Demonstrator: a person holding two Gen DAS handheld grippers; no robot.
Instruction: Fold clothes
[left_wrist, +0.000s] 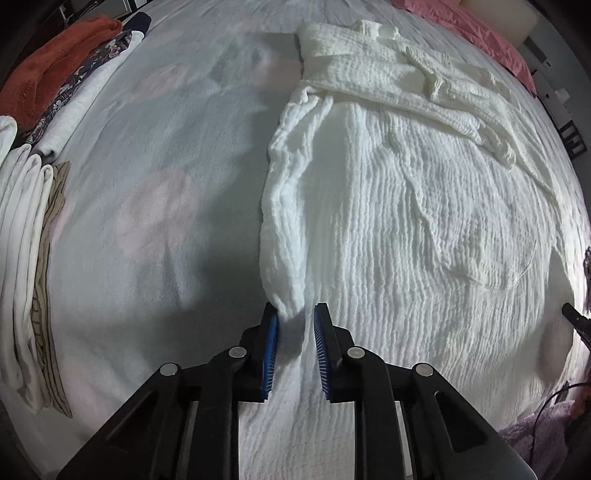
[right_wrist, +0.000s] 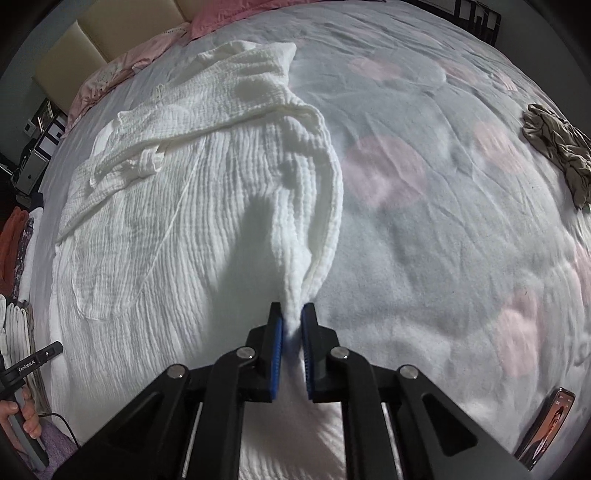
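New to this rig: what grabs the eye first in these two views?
The big white crinkled garment spread across the grey bedspread dominates. The left gripper straddles one bunched edge with its jaws apart, while the right gripper pinches the opposite edge. Folded laundry is stacked at the bed's left side.

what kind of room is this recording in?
Most likely a home bedroom. The white garment is spread on a bed's blanket, with pink pillows against a padded headboard and stacked folded clothes along one edge.

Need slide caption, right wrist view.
Right tongs pinch white garment edge, spread on bed.
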